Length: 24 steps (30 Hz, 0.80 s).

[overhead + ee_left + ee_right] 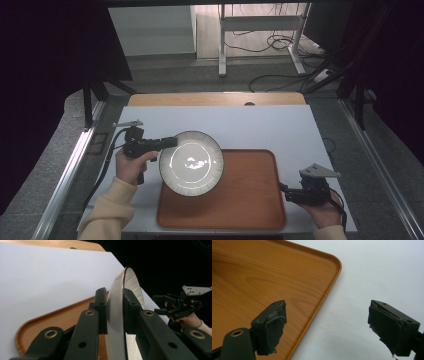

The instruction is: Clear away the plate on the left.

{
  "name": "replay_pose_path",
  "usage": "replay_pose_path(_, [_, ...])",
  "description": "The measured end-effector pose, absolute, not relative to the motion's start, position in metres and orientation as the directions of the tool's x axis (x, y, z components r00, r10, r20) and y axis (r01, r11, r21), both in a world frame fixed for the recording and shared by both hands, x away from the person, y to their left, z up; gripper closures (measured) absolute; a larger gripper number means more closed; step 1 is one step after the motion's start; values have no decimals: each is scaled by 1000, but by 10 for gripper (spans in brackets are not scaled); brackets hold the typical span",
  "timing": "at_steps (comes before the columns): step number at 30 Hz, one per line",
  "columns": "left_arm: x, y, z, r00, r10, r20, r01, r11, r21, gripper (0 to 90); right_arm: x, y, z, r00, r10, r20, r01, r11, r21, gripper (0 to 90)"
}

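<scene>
Fingers (101,307) of the left gripper (167,143) pinch the rim of the round white ceramic plate with a dark ribbed border (191,162), one pad on each face, so the plate hangs from that single edge hold above the near-left part of the rectangular orange-brown wooden tray (250,200). Seen from above, it overlaps the tray's left edge and appears slightly tilted. The right gripper (295,194) hovers beside the tray's right edge with its fingers (270,327) spread wide and nothing between them.

To set the plate down well, I judge it best to bring it further over the tray's middle, level it, and lower it until its foot rests flat before easing the pinch; a hold on one rim invites the far side to sag or slip. The tray's raised lip is the main thing to clear on the way in.

Little else crowds the pale grey counter (260,125). Beyond it stand a white metal frame (260,30) and loose cables (280,45) on the floor, well apart from the work.
</scene>
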<state>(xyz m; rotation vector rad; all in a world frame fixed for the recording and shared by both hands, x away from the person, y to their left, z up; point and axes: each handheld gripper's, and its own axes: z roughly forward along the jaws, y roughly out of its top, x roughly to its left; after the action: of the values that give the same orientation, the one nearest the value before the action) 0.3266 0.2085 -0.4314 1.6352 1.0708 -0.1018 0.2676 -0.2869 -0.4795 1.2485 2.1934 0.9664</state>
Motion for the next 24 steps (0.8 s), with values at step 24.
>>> replay_pose_path(24, [330, 152, -461, 623, 528, -577, 711, -76, 699, 774, 267, -288, -480, -497, 867, -32, 565, 351, 747, 156])
